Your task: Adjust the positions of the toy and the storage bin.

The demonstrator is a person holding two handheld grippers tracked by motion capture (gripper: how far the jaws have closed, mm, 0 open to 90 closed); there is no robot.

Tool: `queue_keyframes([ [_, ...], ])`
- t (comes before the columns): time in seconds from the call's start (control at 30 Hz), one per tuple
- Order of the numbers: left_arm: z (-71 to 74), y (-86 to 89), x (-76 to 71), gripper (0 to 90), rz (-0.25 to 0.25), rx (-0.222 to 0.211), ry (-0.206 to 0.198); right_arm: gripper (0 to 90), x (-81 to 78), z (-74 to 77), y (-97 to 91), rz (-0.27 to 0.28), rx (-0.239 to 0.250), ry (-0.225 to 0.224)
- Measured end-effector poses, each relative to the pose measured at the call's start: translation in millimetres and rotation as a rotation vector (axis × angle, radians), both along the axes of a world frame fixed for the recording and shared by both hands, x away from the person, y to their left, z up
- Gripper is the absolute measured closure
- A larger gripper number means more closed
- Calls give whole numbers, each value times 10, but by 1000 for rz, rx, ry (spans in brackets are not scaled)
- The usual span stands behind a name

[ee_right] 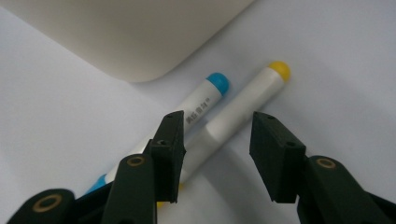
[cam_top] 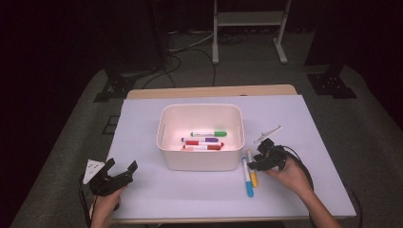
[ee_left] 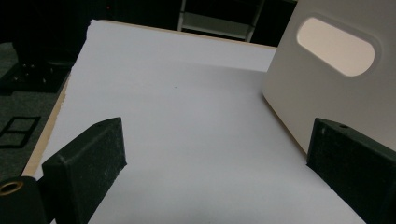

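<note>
Two grippers work over a white tabletop point(cam_top: 142, 118), one at each near corner region. At the left, close to the near-left corner, the left gripper point(cam_top: 121, 169) sits in the person's left hand point(cam_top: 105, 205) with its jaws spread wide and nothing between them; the left gripper view has them framing bare tabletop, with a wall of the bin and its oval handle slot to one side.

Toward the middle of the tabletop stands a white bin point(cam_top: 199, 159), open at the top. Inside it lie a green marker point(cam_top: 209, 134), a purple marker point(cam_top: 199, 139) and red markers point(cam_top: 203, 145), all roughly parallel to the near edge.

Just right of the bin's near-right corner, a blue marker point(cam_top: 247, 177) and a yellow marker point(cam_top: 252, 169) lie side by side on the tabletop, touching or nearly so, pointing away from the near edge.

Farther right, the right gripper point(cam_top: 254, 162), held in the right hand point(cam_top: 290, 175), is down at the yellow marker. In the right gripper view its jaws are partly open and straddle the yellow marker's white barrel point(ee_right: 233, 116), the pads not pressing on it; one jaw sits between the two markers.
</note>
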State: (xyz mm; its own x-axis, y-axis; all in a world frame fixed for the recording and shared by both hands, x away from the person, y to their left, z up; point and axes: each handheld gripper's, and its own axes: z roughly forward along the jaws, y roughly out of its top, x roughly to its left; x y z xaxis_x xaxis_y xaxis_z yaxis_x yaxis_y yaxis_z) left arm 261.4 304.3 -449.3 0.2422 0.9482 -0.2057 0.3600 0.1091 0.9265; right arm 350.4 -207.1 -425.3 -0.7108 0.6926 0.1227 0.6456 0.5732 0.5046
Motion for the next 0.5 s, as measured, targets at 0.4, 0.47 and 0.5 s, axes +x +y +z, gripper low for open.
queue_keyframes([
  [0.4, -2, -5, 3, 32, -1, 4, 2, 612, -81, -65, -279, -70, -76, -8],
  [0.47, -3, -8, 4, 32, -2, 6, 4, 637, -95, -60, -327, -76, -84, -7],
  [0.5, -3, -9, 3, 32, -2, 6, 4, 654, -105, -57, -350, -77, -89, -4],
])
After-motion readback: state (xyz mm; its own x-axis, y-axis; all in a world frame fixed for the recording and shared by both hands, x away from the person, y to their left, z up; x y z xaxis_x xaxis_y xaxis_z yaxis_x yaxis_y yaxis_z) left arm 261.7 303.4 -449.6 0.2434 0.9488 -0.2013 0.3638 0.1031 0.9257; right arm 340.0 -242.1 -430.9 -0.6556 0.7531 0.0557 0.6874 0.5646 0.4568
